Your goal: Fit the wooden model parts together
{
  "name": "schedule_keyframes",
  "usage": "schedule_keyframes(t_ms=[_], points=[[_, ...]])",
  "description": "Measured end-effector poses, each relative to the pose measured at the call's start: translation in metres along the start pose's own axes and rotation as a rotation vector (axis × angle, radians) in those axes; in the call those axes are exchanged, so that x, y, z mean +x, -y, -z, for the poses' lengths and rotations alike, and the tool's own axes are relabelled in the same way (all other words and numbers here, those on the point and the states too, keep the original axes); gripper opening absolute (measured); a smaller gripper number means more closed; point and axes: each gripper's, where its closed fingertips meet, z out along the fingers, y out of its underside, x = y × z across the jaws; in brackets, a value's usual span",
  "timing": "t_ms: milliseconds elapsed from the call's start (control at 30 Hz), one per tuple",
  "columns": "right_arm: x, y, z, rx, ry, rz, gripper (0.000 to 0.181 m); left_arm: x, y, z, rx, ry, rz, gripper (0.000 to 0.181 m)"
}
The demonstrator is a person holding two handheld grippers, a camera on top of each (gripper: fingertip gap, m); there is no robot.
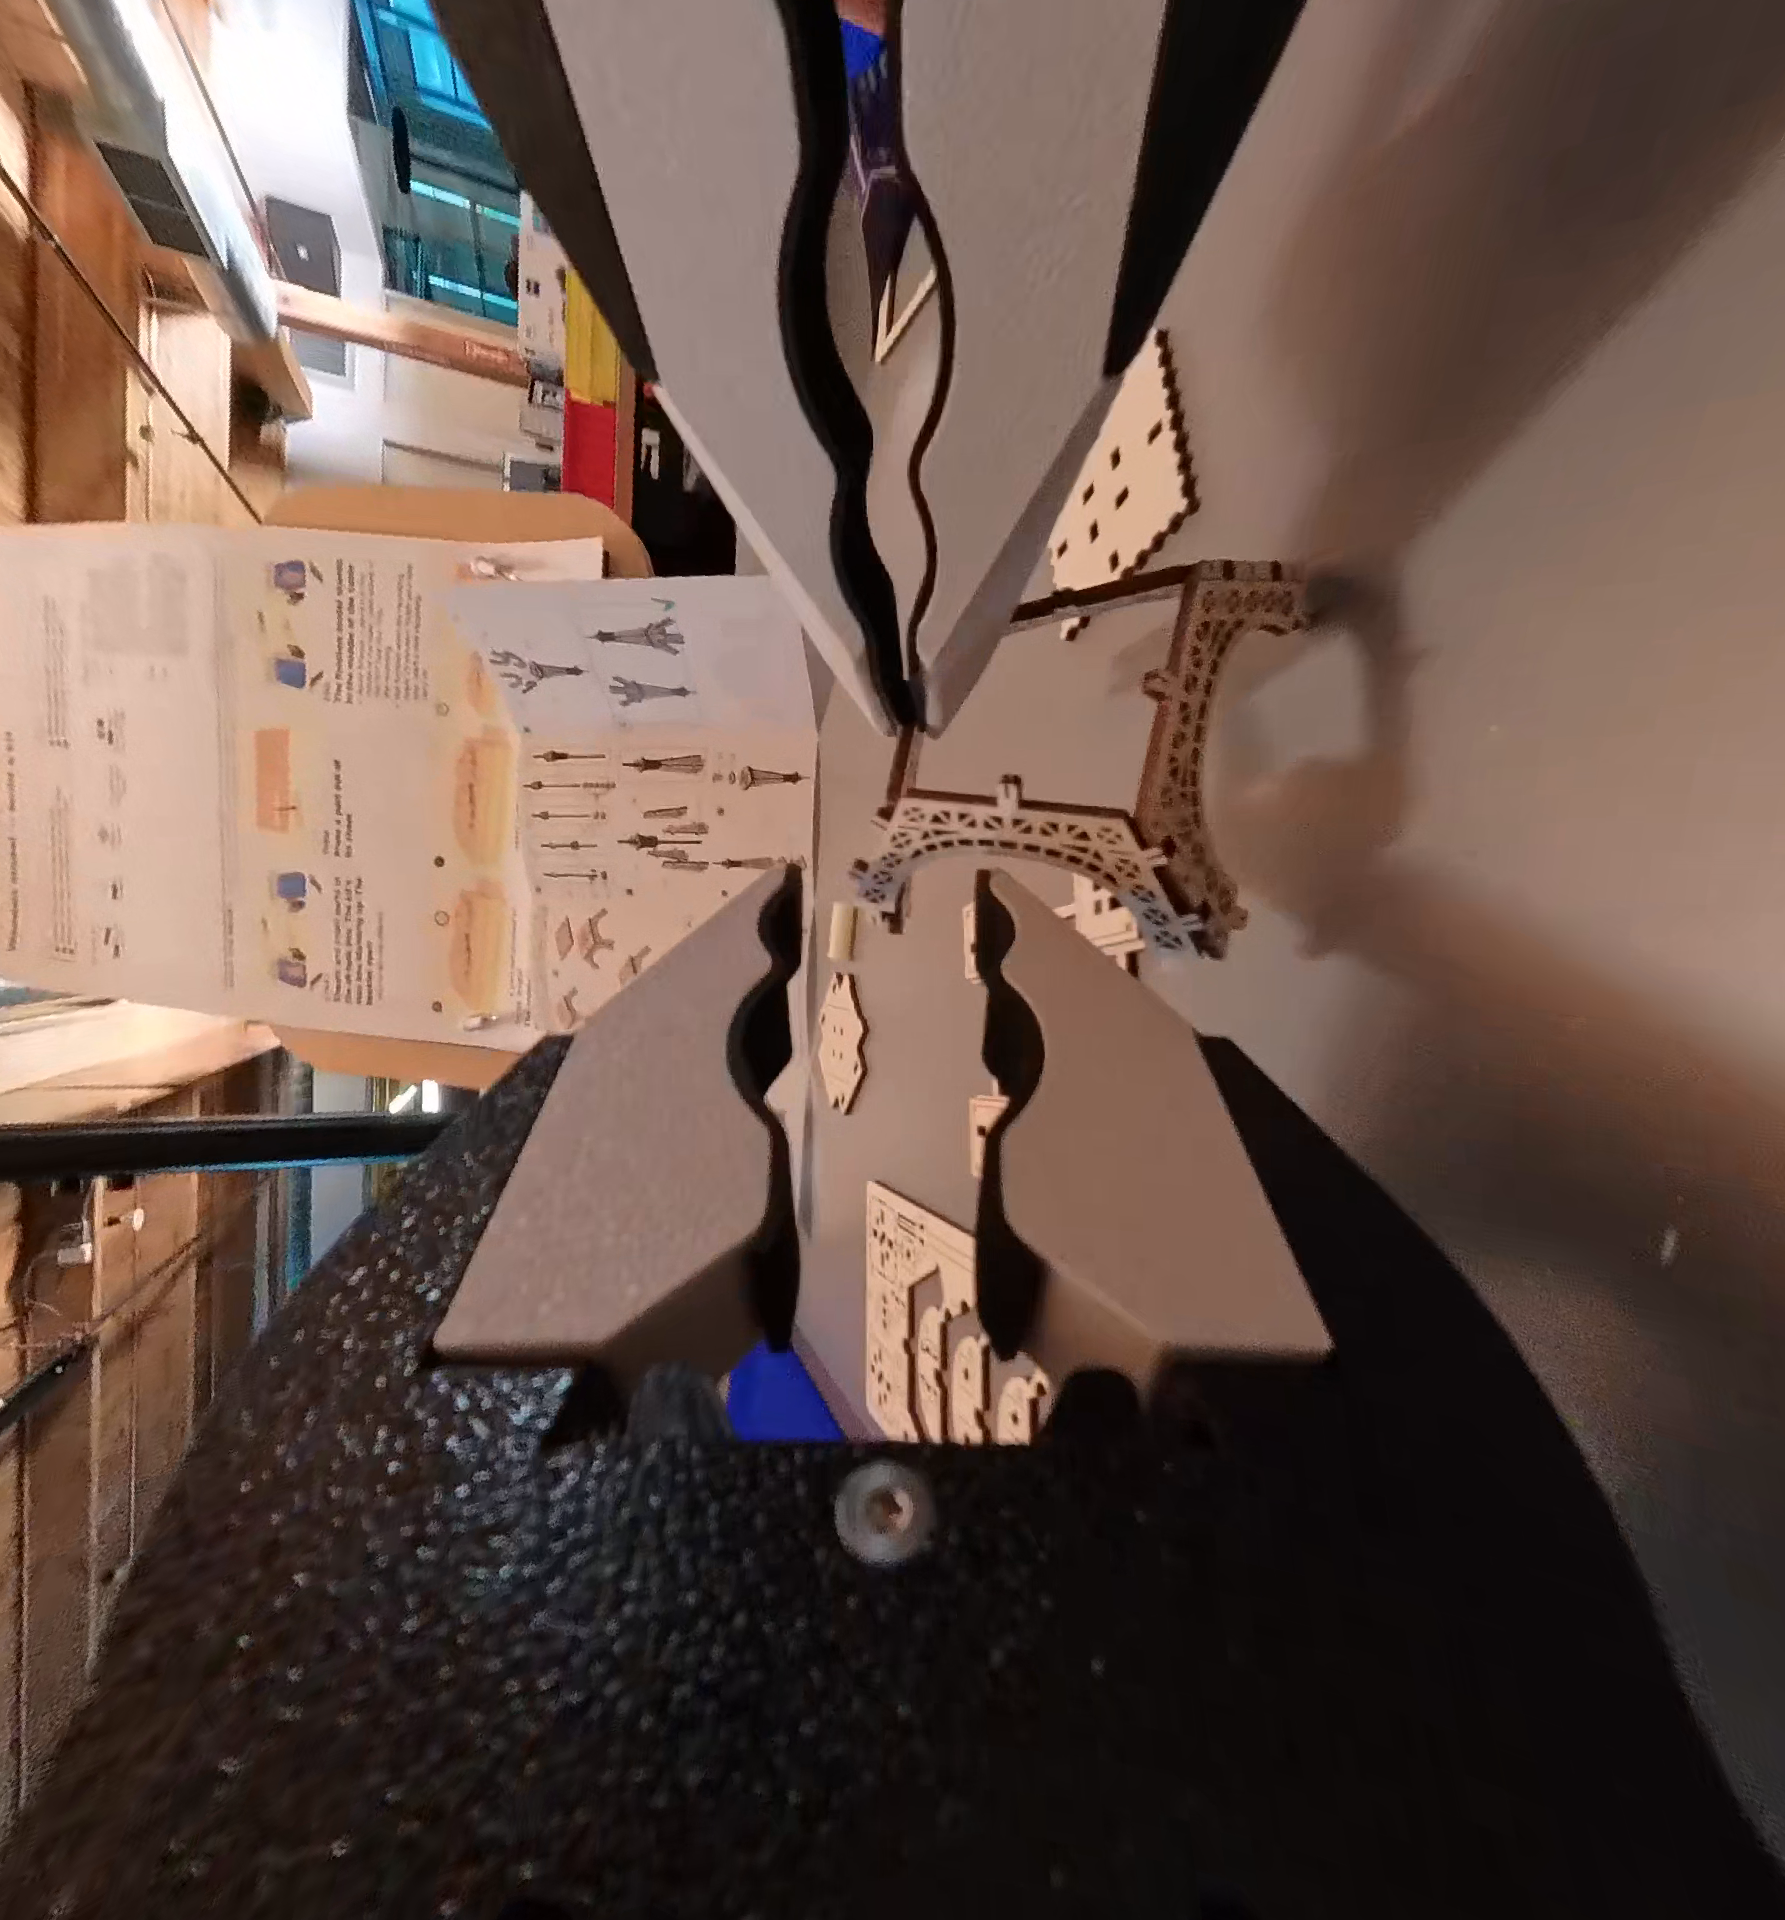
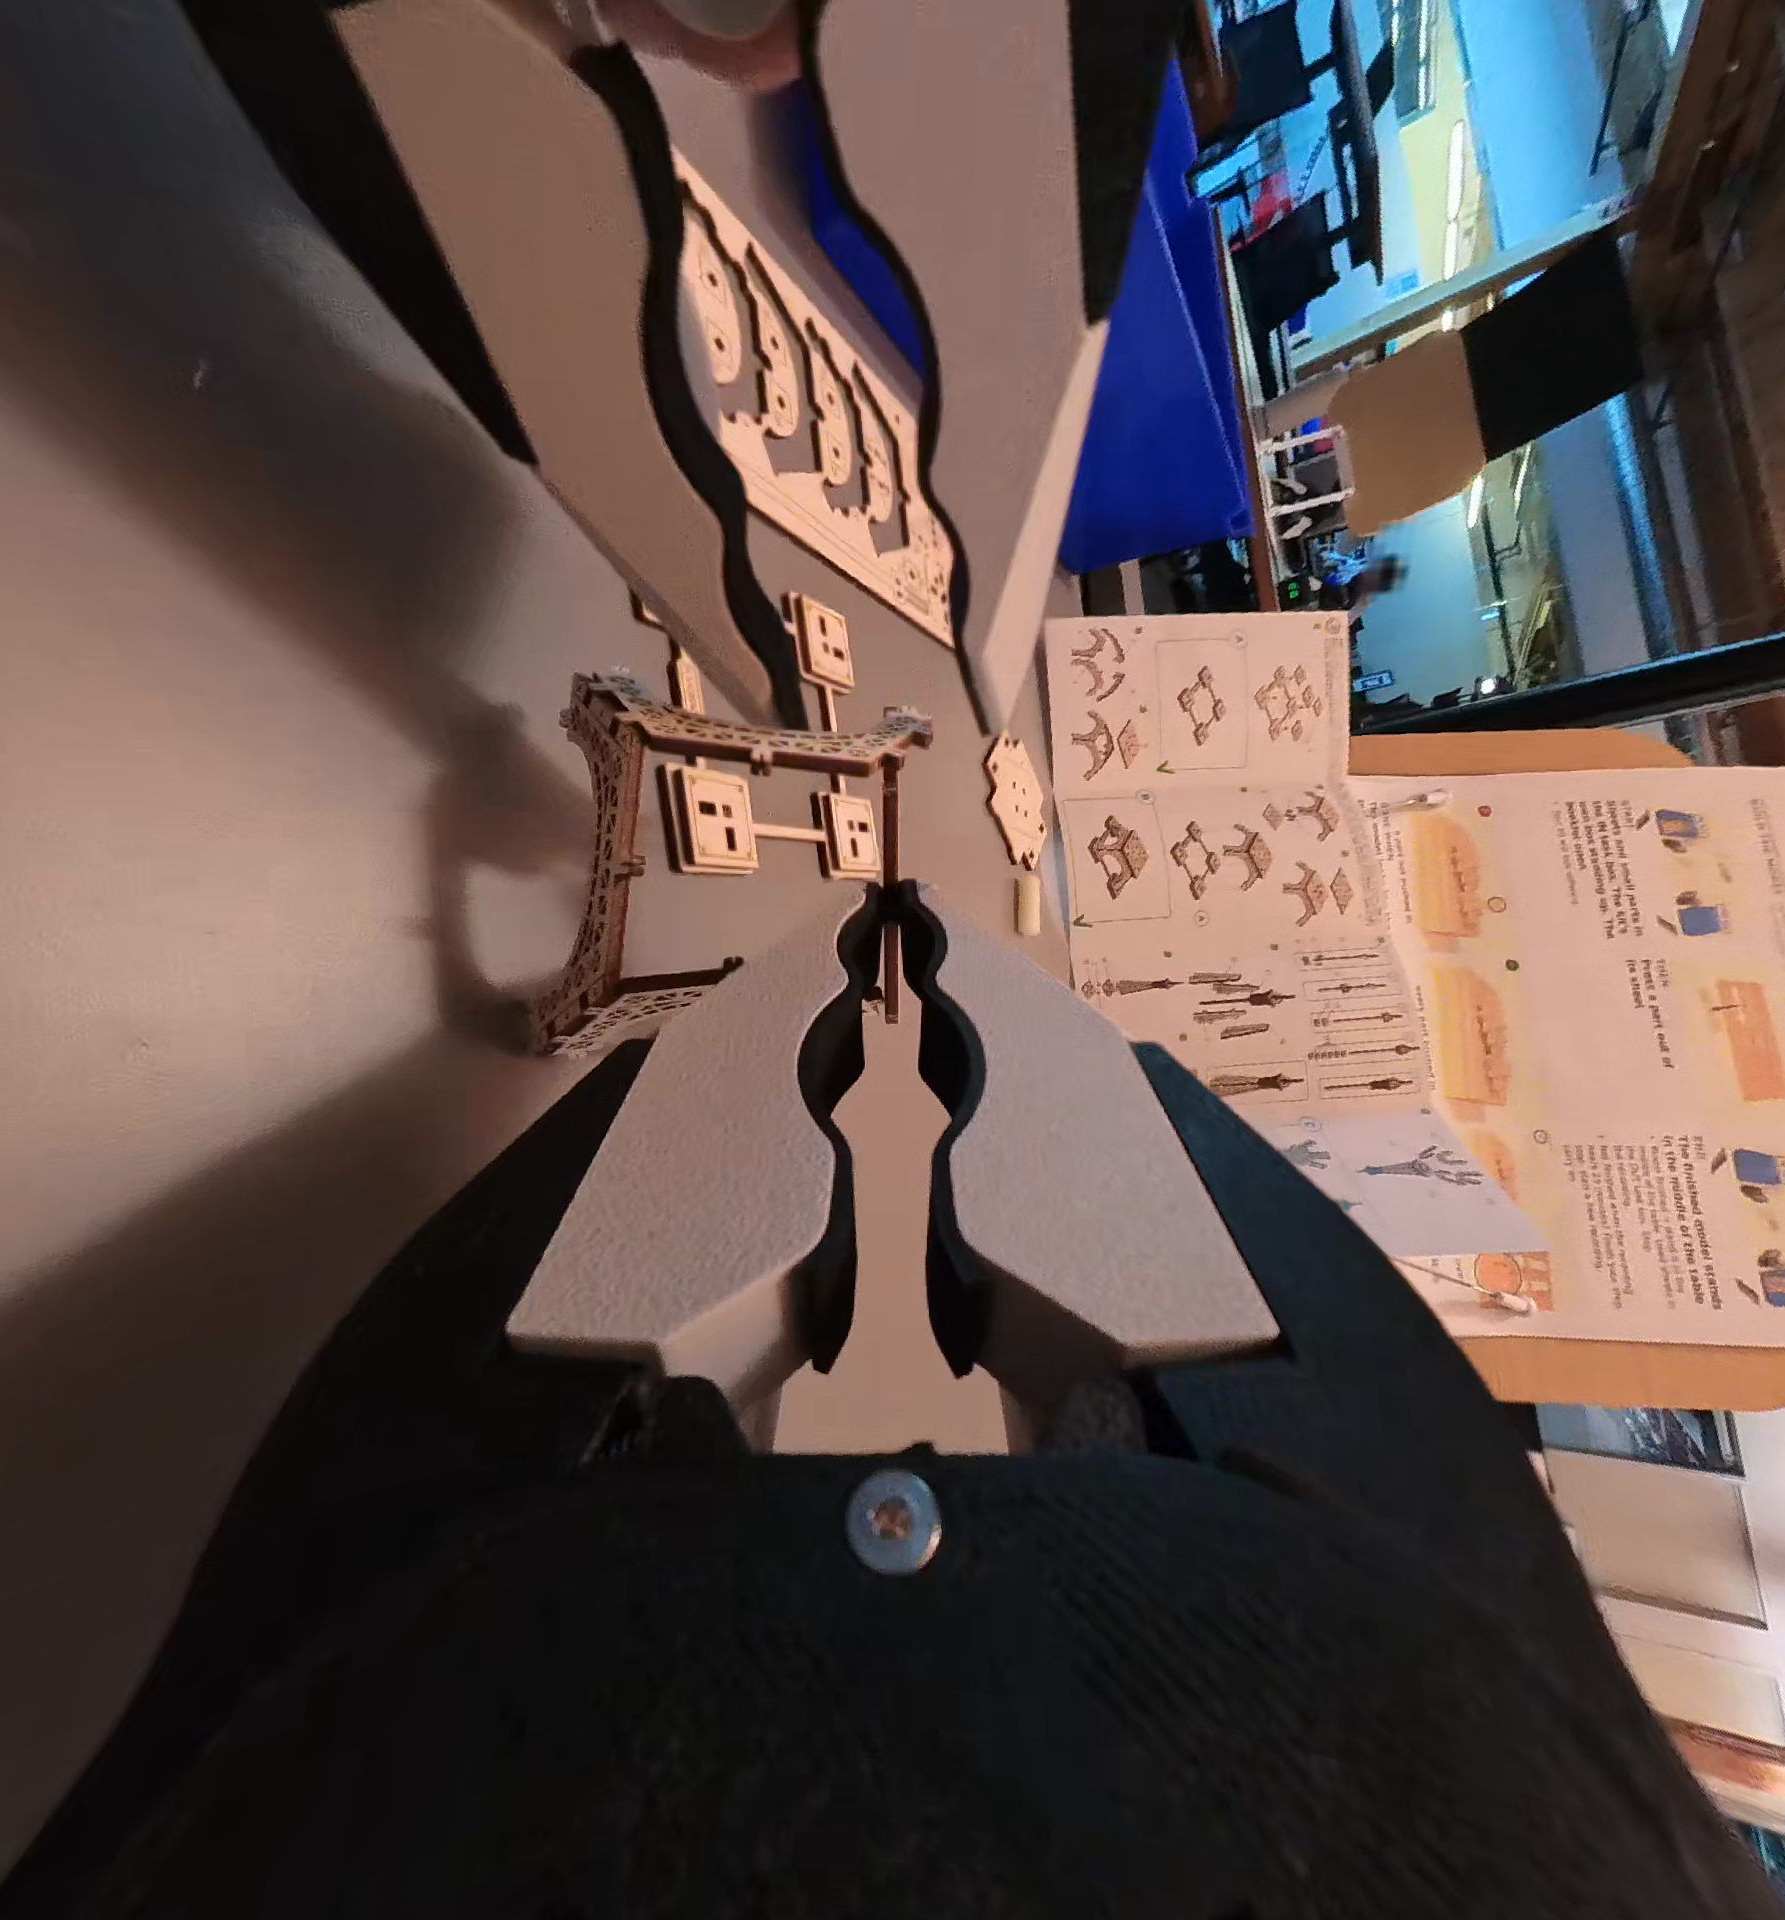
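A: Where is the wooden model sitting?

B: The lattice tower base (image 2: 659,831) stands on the grey table (image 2: 192,831), its arched sides joined into an open square frame. In the left wrist view the same frame (image 1: 1106,831) shows two arched sides meeting at a corner.

A: And the right gripper (image 2: 890,902)?

B: Its fingers are pressed nearly together at the tips, pinching the thin dark edge of one arched side of the frame. In the left wrist view it (image 1: 914,717) comes in from above, tips closed on that same side.

A: The left gripper (image 1: 888,883)?

B: Its fingers stand apart with nothing between them. They hover just beside the near arched side, not touching it as far as I can tell. In the right wrist view it (image 2: 883,717) reaches in from the far side, spread wide.

A: What else lies about?

B: Inside the frame sits a connected set of small square pieces (image 2: 763,821). A small hexagonal-edged plate (image 2: 1016,800) and a little pale cylinder (image 2: 1025,906) lie between the frame and the instruction leaflet (image 2: 1210,831). A larger printed sheet (image 2: 1615,1039) lies on a brown board (image 2: 1646,1371) beyond it. A punched part sheet (image 2: 826,436) rests farther along the table, and a notched square plate with holes (image 1: 1127,488) lies near the frame in the left wrist view. A blue bin (image 2: 1158,416) stands past the table edge
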Motion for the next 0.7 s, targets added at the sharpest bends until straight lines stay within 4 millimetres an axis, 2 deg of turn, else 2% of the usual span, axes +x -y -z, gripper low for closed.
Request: schedule_keyframes(t_ms=[167, 267, 333, 567, 700], points=[[0.001, 0.000, -0.002, 0.003, -0.034, 0.014, 0.000, -0.006, 0.003, -0.003, 0.063, 0.003, -0.055, 0.021], [0.002, 0.000, -0.003, 0.010, -0.048, -0.027, 0.000, -0.009, 0.006, -0.002, 0.091, 0.022, -0.045, 0.008], [0.004, -0.001, -0.003, 0.014, -0.059, -0.053, 0.000, -0.009, 0.005, -0.003, 0.088, 0.048, -0.042, 0.007], [0.000, 0.000, -0.008, 0.023, -0.080, -0.117, 0.001, -0.002, -0.007, -0.005, -0.001, 0.080, 0.018, 0.006], [0.001, -0.001, -0.010, 0.016, -0.096, -0.155, 0.001, 0.004, -0.025, -0.009, -0.133, 0.066, 0.053, 0.006]])
